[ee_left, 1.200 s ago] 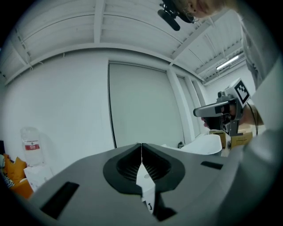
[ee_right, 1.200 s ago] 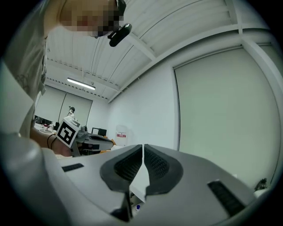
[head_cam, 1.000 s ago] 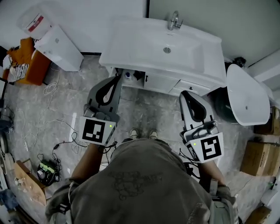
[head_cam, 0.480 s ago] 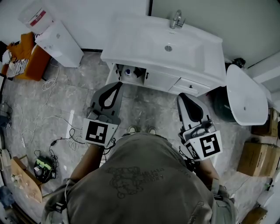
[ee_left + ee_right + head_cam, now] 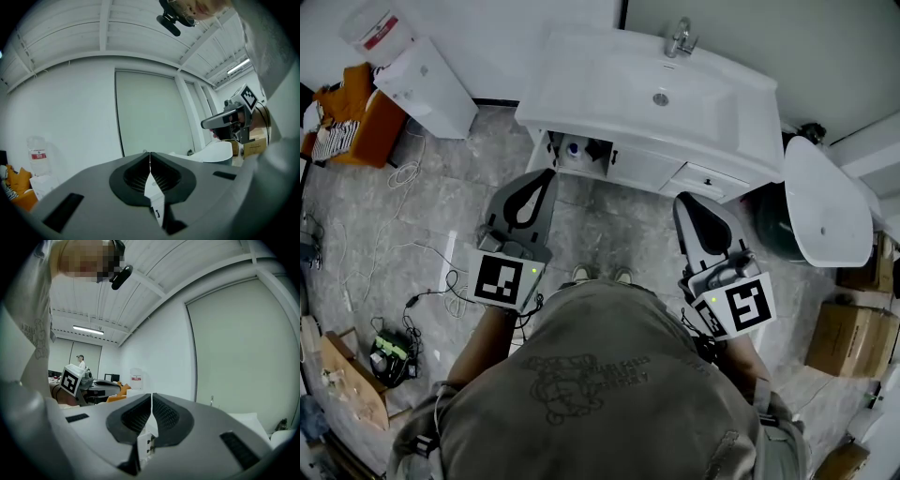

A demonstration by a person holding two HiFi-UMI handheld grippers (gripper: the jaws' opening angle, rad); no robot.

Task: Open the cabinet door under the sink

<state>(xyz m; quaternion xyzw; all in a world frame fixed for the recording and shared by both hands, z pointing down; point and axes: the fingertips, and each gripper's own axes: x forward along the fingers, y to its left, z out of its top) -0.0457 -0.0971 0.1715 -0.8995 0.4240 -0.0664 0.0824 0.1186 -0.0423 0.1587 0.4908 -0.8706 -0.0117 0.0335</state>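
**Both grippers hanging shut in front of the vanity, left compartment showing open**

The person is standing at the sink (image 5: 609, 98) and holding both tools roughly level, tips pointing toward the cabinet (image 5: 649, 174) beneath it. The left gripper (image 5: 547, 175) is keeping its jaws pressed together with nothing between them; in the left gripper view (image 5: 150, 156) the two dark pads are meeting along a thin line. The right gripper (image 5: 682, 200) is doing the same, pads closed on each other and empty in the right gripper view (image 5: 151, 397).

Just ahead of the left gripper's tips, the cabinet's left compartment (image 5: 584, 150) is showing its dark inside, with a small bottle (image 5: 573, 148) sitting in it. The cabinet door (image 5: 538, 152) is appearing as a narrow white strip at that opening's outer edge (seen edge-on, so how far it is swung I cannot tell), just beyond and slightly outward of the left tips, not touching them. Ahead of the right gripper's tips the drawer front (image 5: 705, 181) is lying closed, a little apart from them. Well outward of the right gripper, a white toilet (image 5: 825, 208) is standing beside the vanity.
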